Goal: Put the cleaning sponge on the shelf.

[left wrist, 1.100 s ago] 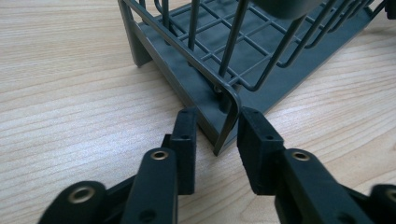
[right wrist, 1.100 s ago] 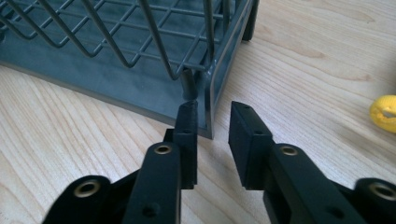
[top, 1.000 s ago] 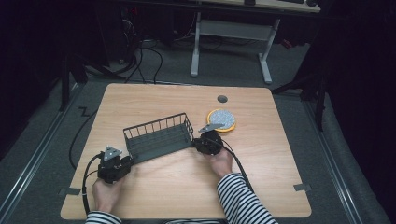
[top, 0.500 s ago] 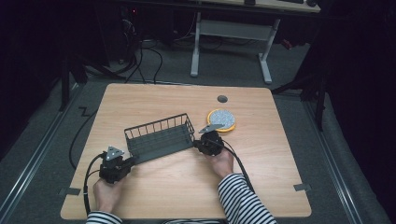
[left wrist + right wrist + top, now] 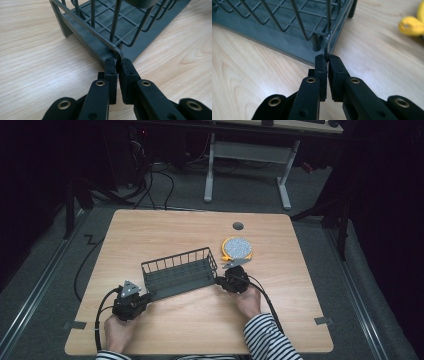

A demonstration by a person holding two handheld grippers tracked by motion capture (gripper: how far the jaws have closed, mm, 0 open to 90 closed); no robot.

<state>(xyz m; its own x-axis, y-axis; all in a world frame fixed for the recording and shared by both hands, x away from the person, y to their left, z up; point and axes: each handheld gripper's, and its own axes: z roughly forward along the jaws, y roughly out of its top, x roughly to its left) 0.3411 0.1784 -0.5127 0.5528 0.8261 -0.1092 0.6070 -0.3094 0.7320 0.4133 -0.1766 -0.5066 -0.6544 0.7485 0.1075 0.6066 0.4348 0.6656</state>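
A dark grey wire rack (image 5: pixel 178 271) on a flat base stands in the middle of the wooden table (image 5: pixel 165 230). My left gripper (image 5: pixel 146 296) holds its near left corner. In the left gripper view the jaws are shut on the rack's (image 5: pixel 105 27) corner wire, and the left gripper (image 5: pixel 118 65) points up at it. My right gripper (image 5: pixel 219 281) holds the rack's right end. In the right gripper view the right gripper (image 5: pixel 327 60) pinches a thin upright wire of the rack (image 5: pixel 294 22).
A yellow-rimmed round dish (image 5: pixel 237 248) with a speckled grey inside sits just behind my right gripper; its yellow edge (image 5: pixel 410 25) shows in the right gripper view. A cable hole (image 5: pixel 238 225) lies farther back. Cables trail from both grippers toward the table's near edge.
The rack and both grippers have shifted slightly; the rack's left end sits a little nearer the left gripper. Both grips stay as they were.
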